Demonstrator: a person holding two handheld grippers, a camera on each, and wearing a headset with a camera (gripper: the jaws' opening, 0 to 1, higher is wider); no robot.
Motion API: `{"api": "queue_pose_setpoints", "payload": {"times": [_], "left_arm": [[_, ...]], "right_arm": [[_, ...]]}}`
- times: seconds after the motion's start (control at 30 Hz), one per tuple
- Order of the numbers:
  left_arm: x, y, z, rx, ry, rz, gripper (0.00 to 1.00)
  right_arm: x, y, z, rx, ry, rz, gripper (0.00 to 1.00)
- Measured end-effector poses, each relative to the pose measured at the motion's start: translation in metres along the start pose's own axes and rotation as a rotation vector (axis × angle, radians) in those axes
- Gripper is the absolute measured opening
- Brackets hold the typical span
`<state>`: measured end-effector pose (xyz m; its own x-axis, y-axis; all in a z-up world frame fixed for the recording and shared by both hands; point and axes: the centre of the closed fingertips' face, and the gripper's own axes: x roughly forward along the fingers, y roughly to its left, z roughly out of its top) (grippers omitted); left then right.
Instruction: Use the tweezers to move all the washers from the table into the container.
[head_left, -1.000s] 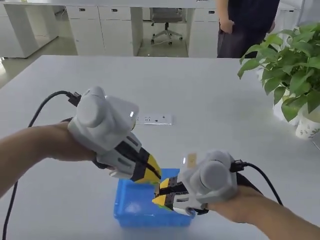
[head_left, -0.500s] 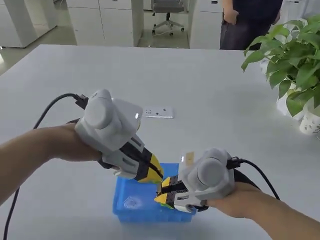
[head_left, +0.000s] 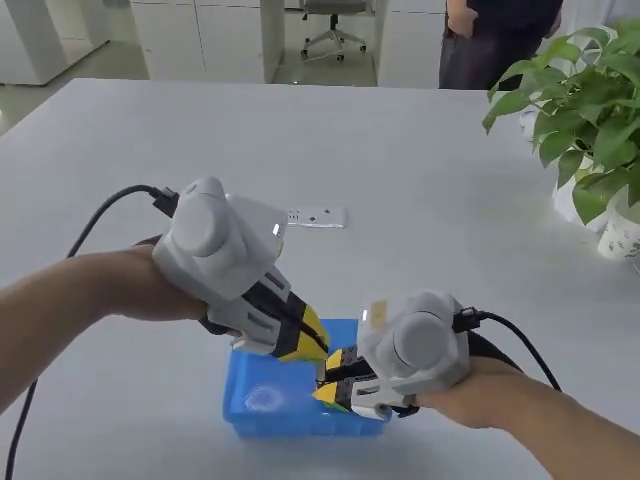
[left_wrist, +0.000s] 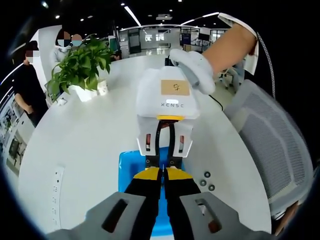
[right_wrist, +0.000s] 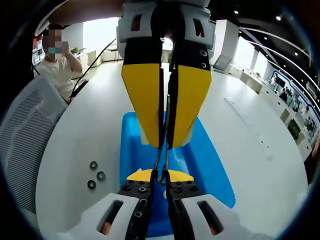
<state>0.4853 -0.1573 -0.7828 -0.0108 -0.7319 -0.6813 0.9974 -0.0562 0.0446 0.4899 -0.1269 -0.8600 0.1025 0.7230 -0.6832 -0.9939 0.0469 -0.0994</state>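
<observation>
The thin metal tweezers (right_wrist: 162, 159) run between both grippers above the blue container (head_left: 260, 405). My left gripper (head_left: 312, 345) comes in from the left with its yellow-tipped jaws shut on the tweezers. Facing it tip to tip, my right gripper (head_left: 330, 385) is shut on the tweezers' other end. In the right gripper view, three small dark washers (right_wrist: 95, 175) lie on the white table left of the container (right_wrist: 210, 170). The left gripper view shows the same washers (left_wrist: 206, 181) to the right of the container (left_wrist: 126, 172), with the tweezers (left_wrist: 163, 162) between the two sets of jaws.
A white socket strip (head_left: 318, 216) lies on the table beyond the grippers. A potted plant (head_left: 580, 90) stands at the right edge. A person (head_left: 490, 40) stands at the far side. A black cable (head_left: 100, 215) trails from the left gripper.
The head camera has tilted a little, so the table sits differently in view. Both grippers stay tip to tip over the container, nearly unmoved.
</observation>
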Motion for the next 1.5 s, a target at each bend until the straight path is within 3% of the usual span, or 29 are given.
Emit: {"api": "queue_pose_setpoints", "payload": {"times": [0.6,1.17,1.5], "left_arm": [[-0.003,0.000,0.005,0.001,-0.008,0.005,0.06],[-0.020,-0.008,0.025,0.016,-0.004,0.016,0.06],[-0.029,-0.018,0.038,0.019,-0.011,0.029,0.06]], "right_arm": [[-0.005,-0.001,0.004,0.002,-0.010,-0.010,0.11],[-0.024,0.005,0.023,-0.012,-0.044,-0.045,0.11],[-0.036,0.012,0.034,-0.022,-0.054,-0.065,0.11]]}}
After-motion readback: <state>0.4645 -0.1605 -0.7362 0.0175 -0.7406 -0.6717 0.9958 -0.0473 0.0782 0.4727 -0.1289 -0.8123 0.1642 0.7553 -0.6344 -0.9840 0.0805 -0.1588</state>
